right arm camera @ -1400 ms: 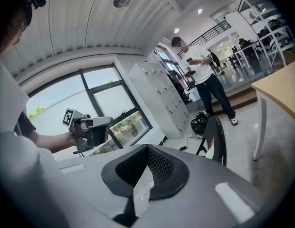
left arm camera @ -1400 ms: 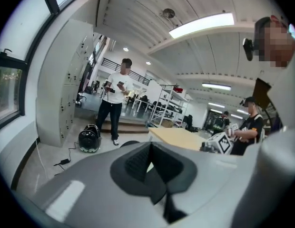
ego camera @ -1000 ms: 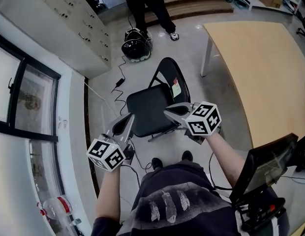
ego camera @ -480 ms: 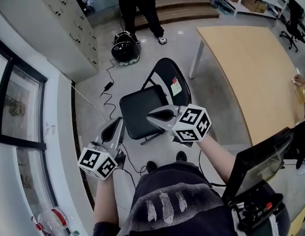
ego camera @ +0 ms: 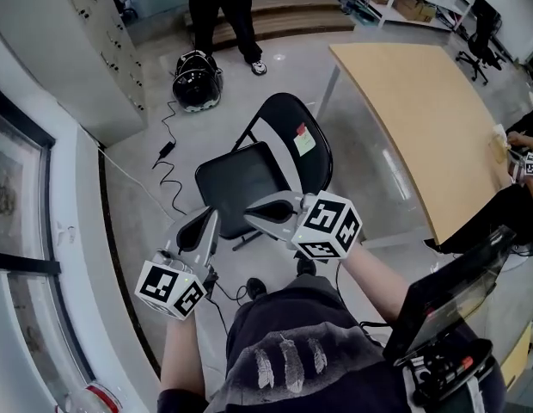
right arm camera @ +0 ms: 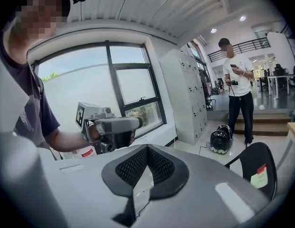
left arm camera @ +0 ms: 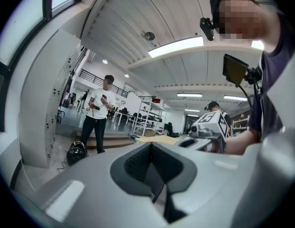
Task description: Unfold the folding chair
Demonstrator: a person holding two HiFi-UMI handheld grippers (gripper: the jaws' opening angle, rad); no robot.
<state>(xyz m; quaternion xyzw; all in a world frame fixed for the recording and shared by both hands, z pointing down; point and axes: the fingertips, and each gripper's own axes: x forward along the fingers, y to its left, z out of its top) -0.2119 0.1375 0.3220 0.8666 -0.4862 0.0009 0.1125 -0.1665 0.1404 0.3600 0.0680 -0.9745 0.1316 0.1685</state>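
A polished grey floor [ego camera: 163,231] beside a table [ego camera: 421,119]. The black chair [ego camera: 241,183] stands open just ahead of the left gripper [ego camera: 208,222] and right gripper [ego camera: 254,217], both closed and empty. The chair looks stiff and fairly light, best gripped at the backrest rim.

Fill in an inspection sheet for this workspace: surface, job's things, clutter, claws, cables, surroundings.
Surface: glossy grey floor.
Job's things: folding chair stands open, seat down, sticker on its backrest.
Clutter: black round case on the floor beyond the chair.
Claws: left claw and right claw both shut and empty, near the seat's front.
Cables: black cable snakes over the floor left of the chair.
Surroundings: wooden table, grey cabinet, standing person.
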